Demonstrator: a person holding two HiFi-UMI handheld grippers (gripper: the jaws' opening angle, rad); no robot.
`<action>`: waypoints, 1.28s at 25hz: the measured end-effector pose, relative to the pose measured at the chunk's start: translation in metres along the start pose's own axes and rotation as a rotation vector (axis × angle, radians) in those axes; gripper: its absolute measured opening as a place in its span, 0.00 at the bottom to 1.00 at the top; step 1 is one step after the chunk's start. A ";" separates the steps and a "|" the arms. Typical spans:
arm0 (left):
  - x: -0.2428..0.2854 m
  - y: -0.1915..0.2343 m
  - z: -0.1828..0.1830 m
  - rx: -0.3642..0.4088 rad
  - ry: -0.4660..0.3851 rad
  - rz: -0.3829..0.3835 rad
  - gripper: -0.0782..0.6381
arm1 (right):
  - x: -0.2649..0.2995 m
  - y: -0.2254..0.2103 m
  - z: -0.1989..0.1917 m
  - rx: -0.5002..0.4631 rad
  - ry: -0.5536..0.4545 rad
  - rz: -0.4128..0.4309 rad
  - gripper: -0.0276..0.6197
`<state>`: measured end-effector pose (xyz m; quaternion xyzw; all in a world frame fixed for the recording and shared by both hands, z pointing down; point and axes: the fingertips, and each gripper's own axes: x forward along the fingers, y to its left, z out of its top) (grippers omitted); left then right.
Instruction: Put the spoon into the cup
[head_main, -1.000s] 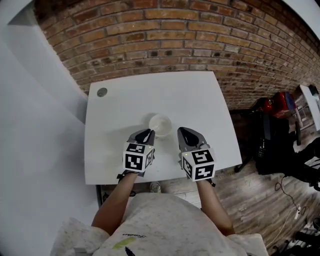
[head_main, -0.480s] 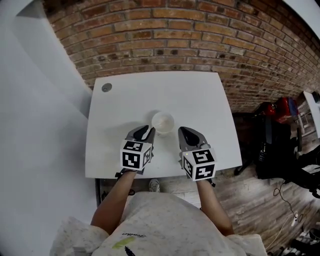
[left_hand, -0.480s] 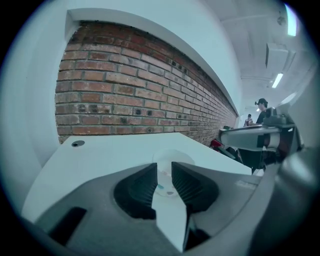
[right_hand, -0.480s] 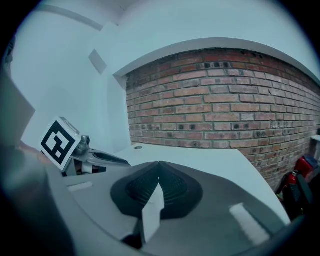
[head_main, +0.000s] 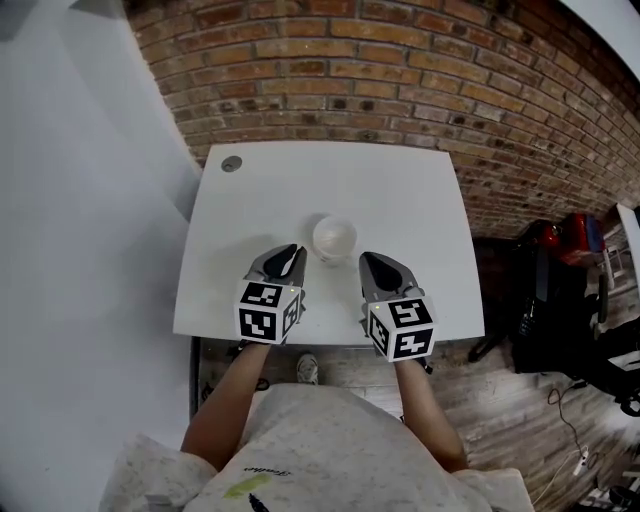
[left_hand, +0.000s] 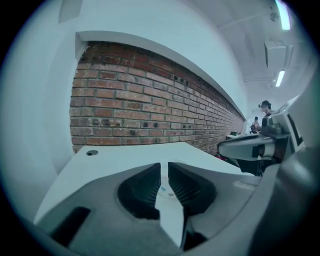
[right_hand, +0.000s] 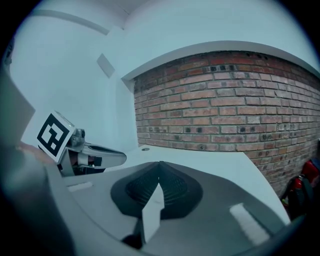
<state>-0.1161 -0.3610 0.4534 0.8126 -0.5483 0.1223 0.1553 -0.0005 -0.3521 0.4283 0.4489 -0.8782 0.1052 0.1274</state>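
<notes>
White tabletop (head_main: 400, 200), smooth and matte, runs back to a rough red brick wall (head_main: 400, 70) behind the cup (head_main: 334, 238). Only the head view shows that cup: small, round and white, standing upright. My left gripper (head_main: 288, 255) is just on my side of the cup, to its left, and my right gripper (head_main: 372, 262) is just on my side, to its right. Neither touches it.

In both gripper views the cup is hidden behind my own dark, ribbed jaws. The left gripper view shows my left jaws released, with a narrow slit between them and nothing gripped. The right gripper view shows my right jaws clenched tip to tip on nothing.

A round grey grommet (head_main: 231, 163) sits well beyond the cup, toward the wall and to the left. I cannot make out the spoon in any view; the cup's inside is too small to read.

A second ago my left jaw tips were at the cup's rim; now they are clear of it.
</notes>
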 end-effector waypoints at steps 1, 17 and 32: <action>-0.005 0.001 0.003 0.001 -0.012 0.012 0.17 | -0.002 0.001 0.001 -0.002 -0.004 0.005 0.06; -0.049 -0.008 0.005 0.001 -0.079 0.069 0.11 | -0.030 0.019 0.004 -0.039 -0.044 0.019 0.05; -0.066 -0.013 -0.006 0.001 -0.066 0.057 0.11 | -0.041 0.033 0.000 -0.043 -0.040 0.018 0.05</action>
